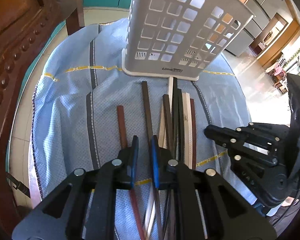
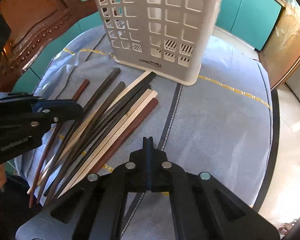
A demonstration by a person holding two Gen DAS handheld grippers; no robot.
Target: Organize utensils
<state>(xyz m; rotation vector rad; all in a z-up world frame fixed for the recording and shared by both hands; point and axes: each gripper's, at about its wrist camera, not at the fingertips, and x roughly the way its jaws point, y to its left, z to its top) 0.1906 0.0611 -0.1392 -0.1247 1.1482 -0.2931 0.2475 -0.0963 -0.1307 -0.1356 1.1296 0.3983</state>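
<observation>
On the blue cloth [image 2: 220, 120], chopsticks [image 2: 110, 120] lie before the white holder [image 2: 160, 30]; my left gripper [image 1: 145, 146], fingers apart, straddles one to pinch next; right gripper [image 2: 148, 142] pressed together, empty

The black two-finger left gripper [image 1: 145, 140] with blue-lined fingers [image 1: 134, 156] points forward, its jaws parted by a narrow gap. The black two-finger right gripper [image 2: 148, 140] sits to its right, angled toward it, its blue-lined jaws pressed flat together, holding nothing.
</observation>
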